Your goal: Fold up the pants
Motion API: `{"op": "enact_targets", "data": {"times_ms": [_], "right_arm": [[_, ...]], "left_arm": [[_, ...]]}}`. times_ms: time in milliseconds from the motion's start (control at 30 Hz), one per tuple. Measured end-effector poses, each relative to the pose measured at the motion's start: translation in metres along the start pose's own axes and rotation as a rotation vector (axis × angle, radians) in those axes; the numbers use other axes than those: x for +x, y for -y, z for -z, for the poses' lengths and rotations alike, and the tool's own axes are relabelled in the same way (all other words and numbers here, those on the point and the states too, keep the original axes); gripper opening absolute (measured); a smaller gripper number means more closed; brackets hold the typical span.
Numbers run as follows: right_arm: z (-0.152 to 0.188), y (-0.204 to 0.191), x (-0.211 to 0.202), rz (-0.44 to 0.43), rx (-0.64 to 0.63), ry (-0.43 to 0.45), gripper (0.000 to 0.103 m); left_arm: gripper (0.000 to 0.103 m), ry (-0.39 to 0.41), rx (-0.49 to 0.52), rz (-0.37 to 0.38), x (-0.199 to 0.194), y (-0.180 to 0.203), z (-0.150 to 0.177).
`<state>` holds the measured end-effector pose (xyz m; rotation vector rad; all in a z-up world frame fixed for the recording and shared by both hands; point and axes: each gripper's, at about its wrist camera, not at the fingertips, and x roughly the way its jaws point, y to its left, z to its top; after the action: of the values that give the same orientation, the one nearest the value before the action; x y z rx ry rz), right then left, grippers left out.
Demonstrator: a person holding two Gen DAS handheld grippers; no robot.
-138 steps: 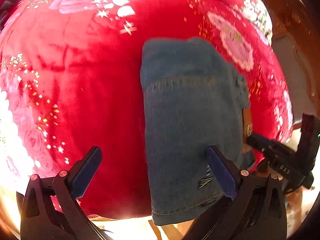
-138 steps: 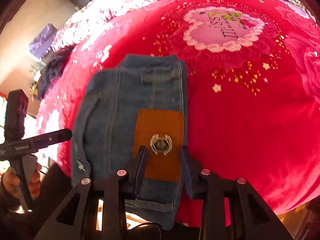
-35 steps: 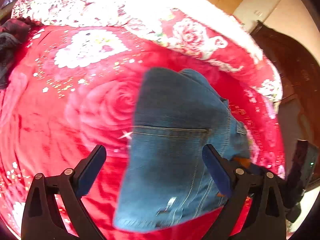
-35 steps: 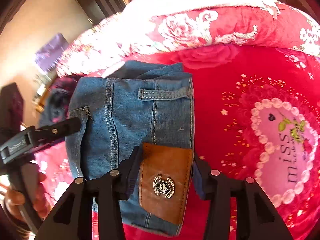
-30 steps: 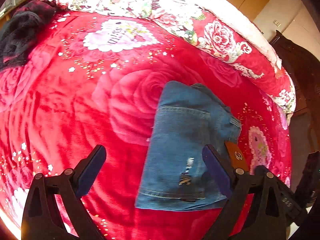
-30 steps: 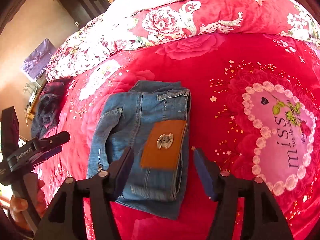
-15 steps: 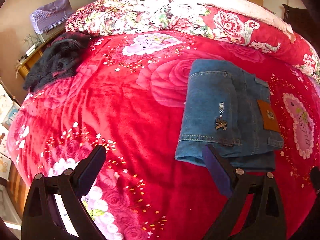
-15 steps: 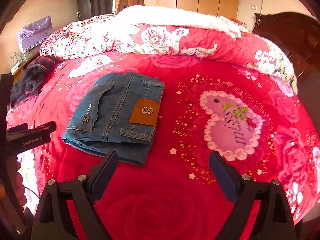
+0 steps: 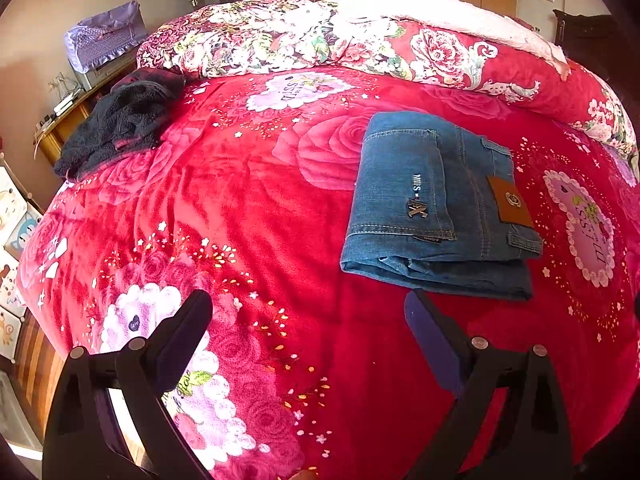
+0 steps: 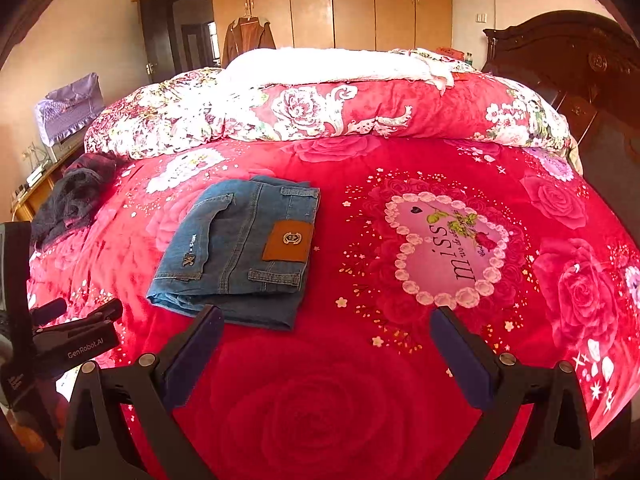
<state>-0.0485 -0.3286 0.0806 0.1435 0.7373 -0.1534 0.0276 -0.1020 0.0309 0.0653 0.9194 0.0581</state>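
The blue jeans (image 9: 436,204) lie folded into a compact rectangle on the red floral blanket (image 9: 240,208), brown leather patch facing up. In the right wrist view the jeans (image 10: 240,248) sit left of centre. My left gripper (image 9: 308,332) is open and empty, pulled back from the jeans, which lie ahead to its right. My right gripper (image 10: 326,344) is open and empty, held back from the jeans' near edge. The left gripper's body (image 10: 76,340) shows at the lower left of the right wrist view.
A dark garment (image 9: 116,124) lies at the bed's far left. A rolled floral quilt (image 10: 320,112) runs along the far side. A dark wooden headboard (image 10: 580,64) stands at right. Wardrobes (image 10: 352,4) line the back wall. A purple-covered box (image 9: 104,36) stands at left.
My right gripper let go of the jeans and opened wide. Both grippers drew back and away from the bed, leaving the folded jeans lying flat on the blanket.
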Motion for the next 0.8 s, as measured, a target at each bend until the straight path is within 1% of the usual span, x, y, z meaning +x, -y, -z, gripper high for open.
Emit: {"op": "enact_targets", "data": {"times_ms": [100,200,267,400,567,800], "right_arm": [[0.014,0.008,-0.003,0.012,0.011,-0.004,0.103],[0.025,0.014,-0.004,0.021,0.020,-0.022,0.103],[0.031,0.017,-0.009,0.038,0.027,-0.009,0.103],[0.037,0.021,-0.018,0.059,0.051,0.031,0.103],[0.042,0.020,-0.015,0.075,0.030,0.030,0.103],[0.049,0.026,-0.013,0.090,0.035,0.041,0.103]], "left_arm": [[0.098,0.010,0.006,0.016,-0.007,0.005,0.004],[0.098,0.012,0.023,0.049,-0.012,0.013,0.007],[0.098,0.012,0.035,0.070,-0.015,0.018,0.008],[0.098,0.004,0.065,0.115,-0.019,0.029,0.013],[0.098,-0.002,0.086,0.162,-0.023,0.039,0.017],[0.098,0.025,0.094,0.186,-0.031,0.042,0.014]]}}
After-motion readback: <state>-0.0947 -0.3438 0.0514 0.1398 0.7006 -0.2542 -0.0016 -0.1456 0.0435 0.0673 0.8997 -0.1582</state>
